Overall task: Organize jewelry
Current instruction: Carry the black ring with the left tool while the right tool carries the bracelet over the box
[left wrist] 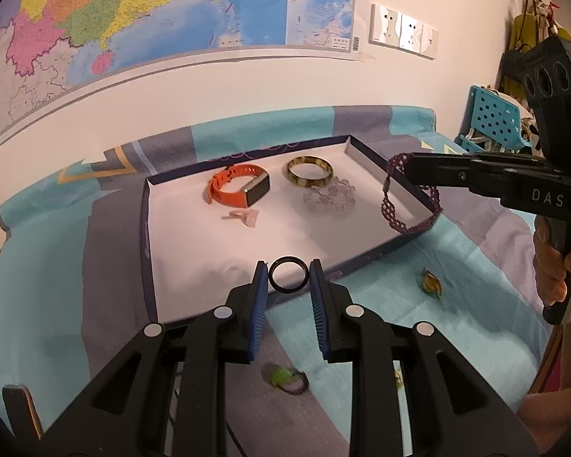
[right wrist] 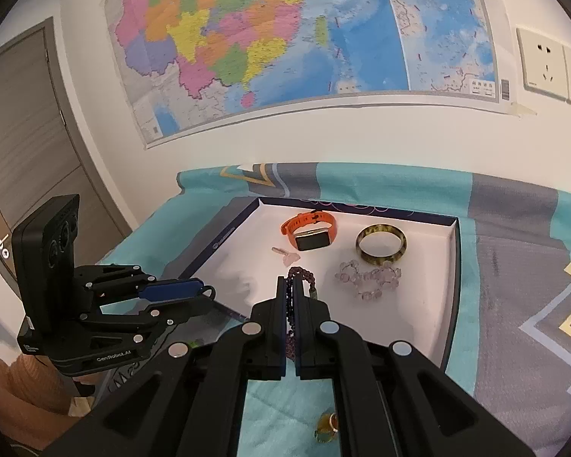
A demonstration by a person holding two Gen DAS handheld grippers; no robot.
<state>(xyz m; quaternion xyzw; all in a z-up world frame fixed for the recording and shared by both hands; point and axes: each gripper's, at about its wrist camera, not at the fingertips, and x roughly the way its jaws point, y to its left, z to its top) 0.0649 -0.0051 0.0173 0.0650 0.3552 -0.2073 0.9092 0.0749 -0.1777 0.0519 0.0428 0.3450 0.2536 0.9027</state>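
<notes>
A black ring (left wrist: 288,275) is pinched upright between the blue pads of my left gripper (left wrist: 288,271), just above the near rim of the white tray (left wrist: 194,251). My right gripper (right wrist: 290,293) is shut on a purple beaded bracelet (right wrist: 303,276). That bracelet (left wrist: 399,205) dangles over the tray's right rim below the right gripper (left wrist: 407,169). In the right wrist view the left gripper (right wrist: 206,292) hovers at the left edge of the tray (right wrist: 418,304).
In the tray lie an orange watch (left wrist: 240,188), a mottled bangle (left wrist: 310,171), a clear bead bracelet (left wrist: 329,196) and a small pink piece (left wrist: 243,218). On the teal cloth sit an amber trinket (left wrist: 431,282) and a green hair tie (left wrist: 285,379). A wall stands behind.
</notes>
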